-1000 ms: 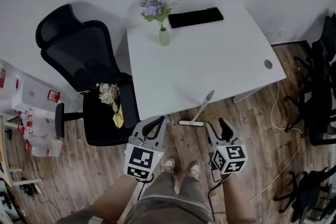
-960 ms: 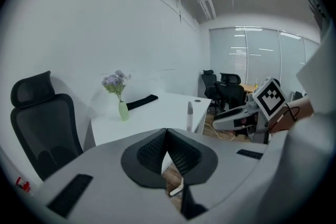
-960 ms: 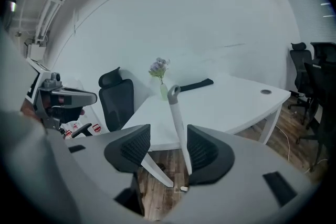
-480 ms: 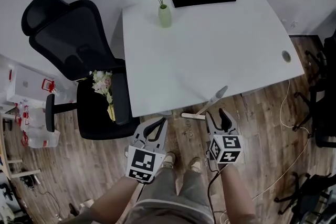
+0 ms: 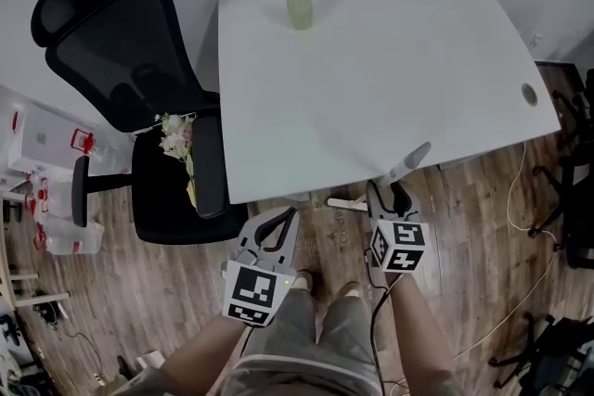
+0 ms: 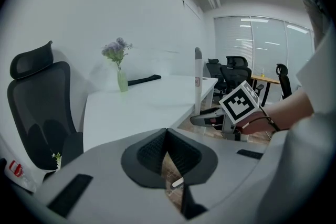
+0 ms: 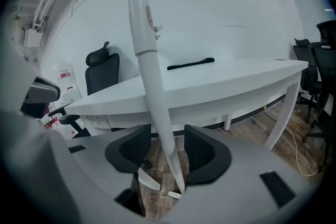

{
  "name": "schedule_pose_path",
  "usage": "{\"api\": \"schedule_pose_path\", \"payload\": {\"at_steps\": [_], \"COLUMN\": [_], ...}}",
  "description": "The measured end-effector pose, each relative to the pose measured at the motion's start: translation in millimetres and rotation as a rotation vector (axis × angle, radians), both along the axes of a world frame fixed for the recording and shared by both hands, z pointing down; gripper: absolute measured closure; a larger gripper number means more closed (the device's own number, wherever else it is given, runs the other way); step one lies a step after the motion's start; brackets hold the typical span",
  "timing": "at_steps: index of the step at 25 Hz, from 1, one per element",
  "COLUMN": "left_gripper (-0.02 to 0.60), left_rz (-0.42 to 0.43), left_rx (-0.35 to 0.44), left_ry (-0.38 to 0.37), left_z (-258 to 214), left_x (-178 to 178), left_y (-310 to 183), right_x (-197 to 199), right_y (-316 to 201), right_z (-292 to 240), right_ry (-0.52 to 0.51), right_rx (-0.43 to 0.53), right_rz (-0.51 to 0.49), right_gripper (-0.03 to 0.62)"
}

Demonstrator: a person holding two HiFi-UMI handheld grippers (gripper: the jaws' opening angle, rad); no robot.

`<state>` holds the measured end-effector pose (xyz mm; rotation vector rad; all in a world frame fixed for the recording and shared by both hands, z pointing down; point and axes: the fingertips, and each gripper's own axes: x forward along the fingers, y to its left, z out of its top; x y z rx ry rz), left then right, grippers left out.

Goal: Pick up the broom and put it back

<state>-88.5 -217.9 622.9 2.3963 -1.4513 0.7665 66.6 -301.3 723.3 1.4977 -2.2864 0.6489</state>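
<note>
Your right gripper [image 5: 387,193] holds its ribbed black jaws spread around the smooth, tapering white broom [image 7: 152,76] at the table's [image 5: 371,79] near edge. The broom's head is partly hidden. Your left gripper [image 5: 285,216] is clenched and empty.

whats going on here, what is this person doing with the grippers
A person stands by a white table with a gripper in each hand. A broom stands propped at the table's edge. The right gripper has its open jaws on either side of the broom's handle, not closed on it. The left gripper is shut and empty.
</note>
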Motion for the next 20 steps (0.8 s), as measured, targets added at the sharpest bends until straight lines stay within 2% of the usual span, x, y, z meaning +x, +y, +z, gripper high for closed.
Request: {"api": "schedule_pose_path", "payload": {"at_steps": [5,14,20], "left_gripper": [0.566,0.566,0.566], "left_rz": [-0.003,-0.006,0.005], "left_rx": [-0.008,0.004,0.011], "left_ry": [-0.017,-0.031,-0.027], "left_z": [11.0,-8.2,-42.3], "left_x": [-8.4,-12.5,-11.0], "left_y": [5.7,18.7,34.6], "right_x": [-2.0,-1.6,11.9], "right_y": [-2.6,28.2,59.7], "right_z": [-1.1,-9.5,-64.2], "right_ry": [0.051,0.123,0.1], "right_rx": [0.069,0.033,0.071], "right_rz": [0.006,-0.09,-0.102], "right_gripper": [0.482,0.49,0.49]}}
